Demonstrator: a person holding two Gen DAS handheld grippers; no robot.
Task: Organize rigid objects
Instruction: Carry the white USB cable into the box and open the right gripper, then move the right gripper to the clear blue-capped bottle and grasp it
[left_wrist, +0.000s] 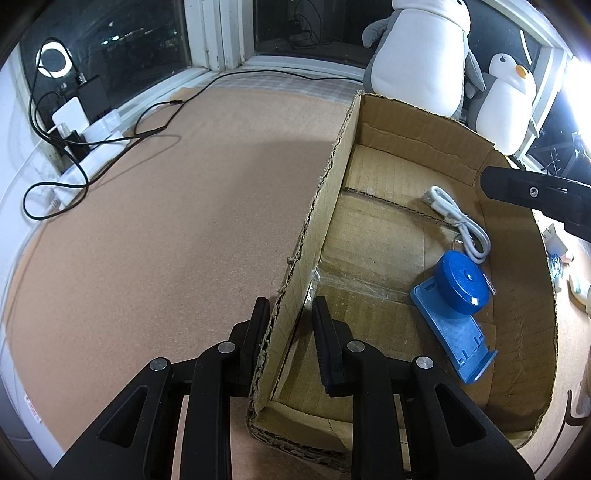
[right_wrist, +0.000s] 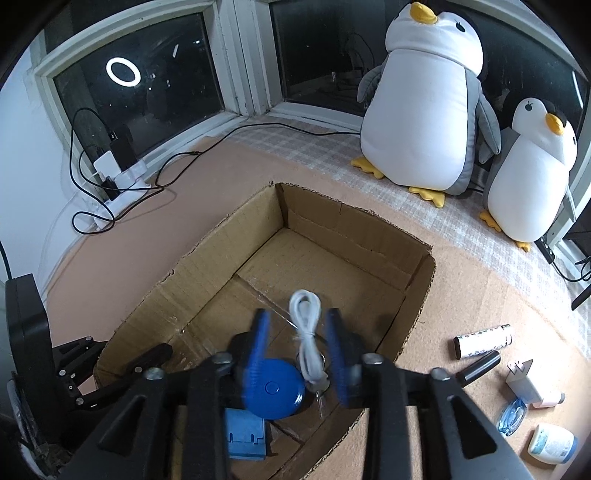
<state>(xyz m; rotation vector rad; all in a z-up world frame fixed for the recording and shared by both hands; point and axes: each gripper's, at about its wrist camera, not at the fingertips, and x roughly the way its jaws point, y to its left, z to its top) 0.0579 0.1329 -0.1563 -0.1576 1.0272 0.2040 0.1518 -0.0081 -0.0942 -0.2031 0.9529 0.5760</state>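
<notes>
Left wrist view: I see the left gripper (left_wrist: 289, 317) straddling the cardboard box (left_wrist: 325, 206) wall at lower centre, jaws parted. Right gripper (right_wrist: 297, 345) hangs open, empty, above the blue disc (right_wrist: 275, 389).

The left gripper (left_wrist: 288, 321) straddles the box (left_wrist: 314, 229) wall, jaws apart. Inside lie a blue disc (left_wrist: 461, 284), blue stand (left_wrist: 458, 332) and white cable (left_wrist: 461, 221).

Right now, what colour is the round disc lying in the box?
Blue. The round disc rests on a lighter blue stand; clearest in the left wrist view.
</notes>
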